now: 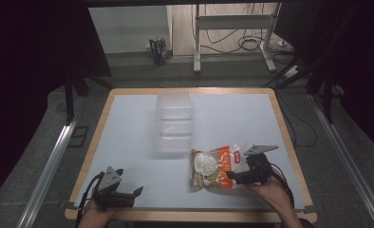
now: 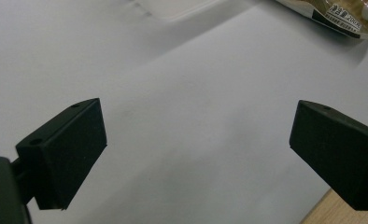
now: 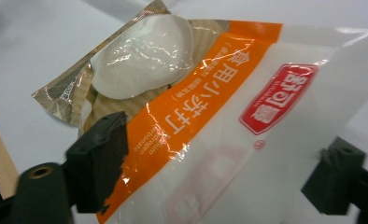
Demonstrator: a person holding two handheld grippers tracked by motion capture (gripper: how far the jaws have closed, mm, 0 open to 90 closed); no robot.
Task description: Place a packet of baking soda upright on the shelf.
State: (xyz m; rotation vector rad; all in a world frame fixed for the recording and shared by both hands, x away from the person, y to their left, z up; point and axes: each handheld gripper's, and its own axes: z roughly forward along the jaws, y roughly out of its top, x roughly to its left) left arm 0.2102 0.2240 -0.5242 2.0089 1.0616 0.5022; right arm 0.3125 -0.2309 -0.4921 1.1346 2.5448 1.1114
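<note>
White table top w/ a wood rim, dark room around it, cables on the floor beyond. On the near-right part of the table lies 1 food bag: clear and orange plastic, red label, a pale round lump inside at its left end. In the right gripper view the bag runs up between the jaws, its near end raised off the table; the left pad overlaps the orange band at the bag's edge, the right pad stands clear to the side of the white part. So the right gripper has its jaws fairly wide w/ the bag between them, pads not pressing on both sides as far as I can see. Right hand comes in from the bottom right, gripper lying low and pointing left toward the bag.

Left gripper sits at the near-left corner, well apart from the bag, jaws wide and nothing between them, bare table under them. Left hand holds it low, pointing right. In the left gripper view the bag's corner shows far off at top right.

1 clear plastic bin stands mid-table, just beyond the bag, not touching it that I can tell.

Count: 1 bag, 1 bin, 2 grippers.
</note>
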